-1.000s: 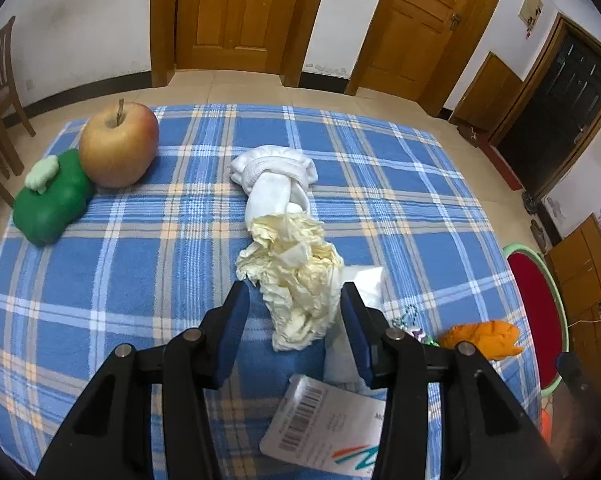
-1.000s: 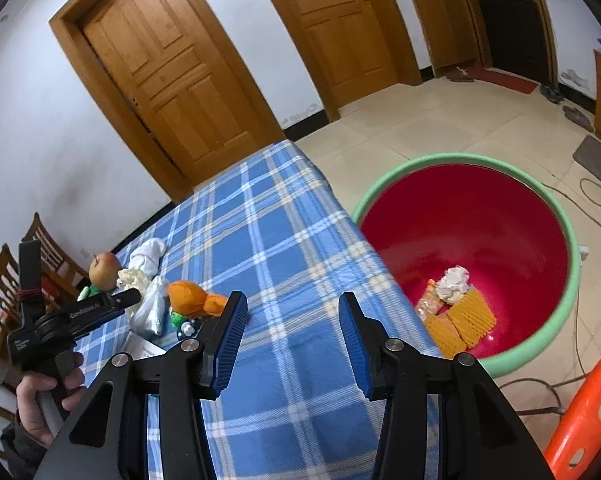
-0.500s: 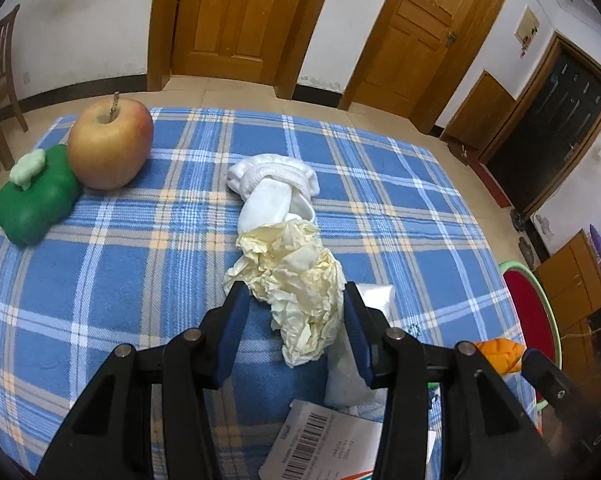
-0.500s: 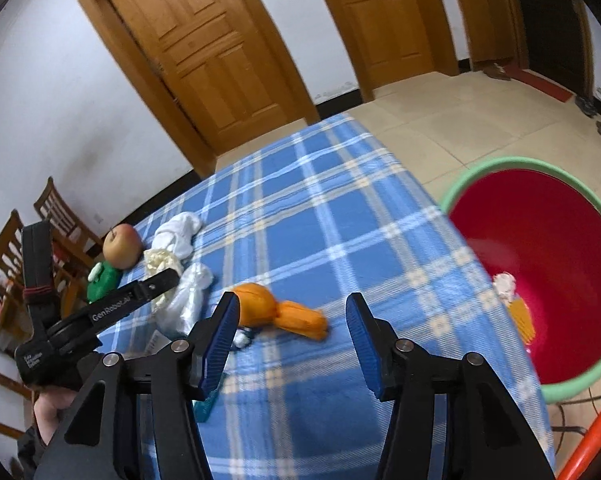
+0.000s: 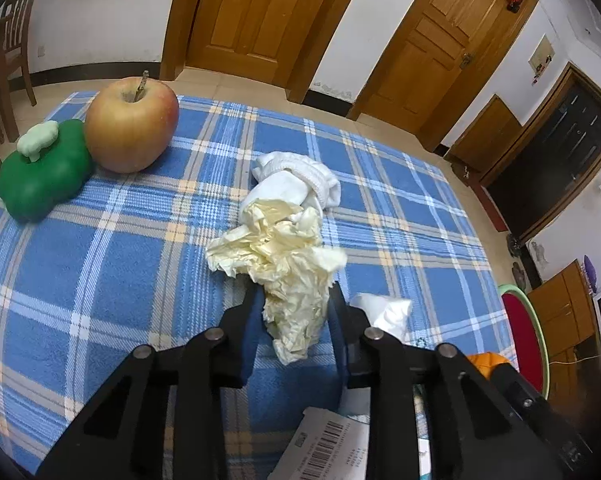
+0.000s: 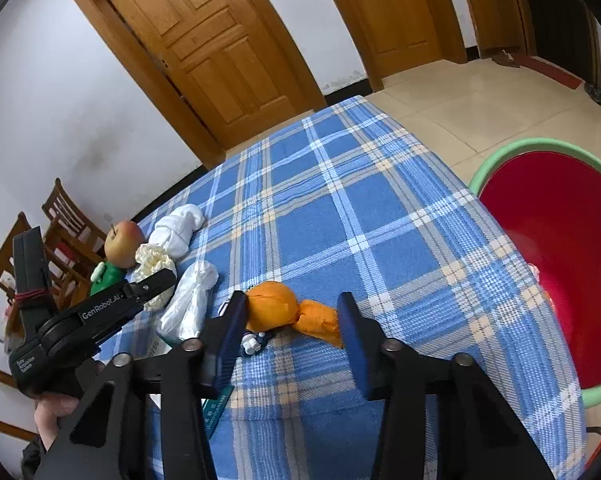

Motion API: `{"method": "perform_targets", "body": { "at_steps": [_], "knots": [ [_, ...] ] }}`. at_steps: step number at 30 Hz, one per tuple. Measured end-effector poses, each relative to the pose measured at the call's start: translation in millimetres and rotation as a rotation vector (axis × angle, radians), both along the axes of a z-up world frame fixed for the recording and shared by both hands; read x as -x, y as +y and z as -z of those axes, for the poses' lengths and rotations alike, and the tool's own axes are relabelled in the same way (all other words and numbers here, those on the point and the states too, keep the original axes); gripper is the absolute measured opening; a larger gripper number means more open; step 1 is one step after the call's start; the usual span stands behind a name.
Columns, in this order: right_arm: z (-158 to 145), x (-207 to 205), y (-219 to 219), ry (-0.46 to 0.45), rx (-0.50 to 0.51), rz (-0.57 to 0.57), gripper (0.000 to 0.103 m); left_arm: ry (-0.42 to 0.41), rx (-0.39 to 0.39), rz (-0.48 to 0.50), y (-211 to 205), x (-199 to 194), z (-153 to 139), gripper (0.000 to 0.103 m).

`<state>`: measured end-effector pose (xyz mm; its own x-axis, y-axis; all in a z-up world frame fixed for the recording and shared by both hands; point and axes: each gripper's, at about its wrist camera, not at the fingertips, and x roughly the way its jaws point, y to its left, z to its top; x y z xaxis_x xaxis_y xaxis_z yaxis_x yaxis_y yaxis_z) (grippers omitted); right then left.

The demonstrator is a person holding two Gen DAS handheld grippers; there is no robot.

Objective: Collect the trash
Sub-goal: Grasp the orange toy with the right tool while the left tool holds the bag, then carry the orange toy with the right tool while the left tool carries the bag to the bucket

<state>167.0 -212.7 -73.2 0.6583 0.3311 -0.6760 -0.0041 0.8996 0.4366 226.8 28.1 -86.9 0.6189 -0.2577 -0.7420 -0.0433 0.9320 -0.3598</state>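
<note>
Bare cloth [image 6: 320, 208] runs clear to the red basin [image 6: 508, 164].

My left gripper [image 5: 292, 300] points down at a slant toward the tablecloth, near its front edge. Its jaws have just been closing and now press on the crumpled cream paper [image 5: 288, 264] from both sides. My right gripper [image 6: 290, 312] also tilts downward, toward the tablecloth's right edge. Its jaws have just been narrowing, with the orange wad [image 6: 288, 312] between them; the left pad sits against it, and I cannot tell whether the right one touches. My hand [image 6: 56, 414] wraps the left gripper's handle at the lower left of the right wrist view.
</note>
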Motion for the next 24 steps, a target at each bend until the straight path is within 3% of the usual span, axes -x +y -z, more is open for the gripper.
{"method": "perform_targets", "body": {
  "at_steps": [9,24],
  "knots": [
    [6.6,3.1,-6.8,-0.032,-0.085,0.008,0.021,-0.051,0.001,0.013,-0.8,22.0,-29.7,0.030],
    [-30.1,56.1,-45.8,-0.146,-0.163,0.082,0.020,-0.098,-0.014,0.144,-50.5,67.0,-67.8,0.029]
  ]
}}
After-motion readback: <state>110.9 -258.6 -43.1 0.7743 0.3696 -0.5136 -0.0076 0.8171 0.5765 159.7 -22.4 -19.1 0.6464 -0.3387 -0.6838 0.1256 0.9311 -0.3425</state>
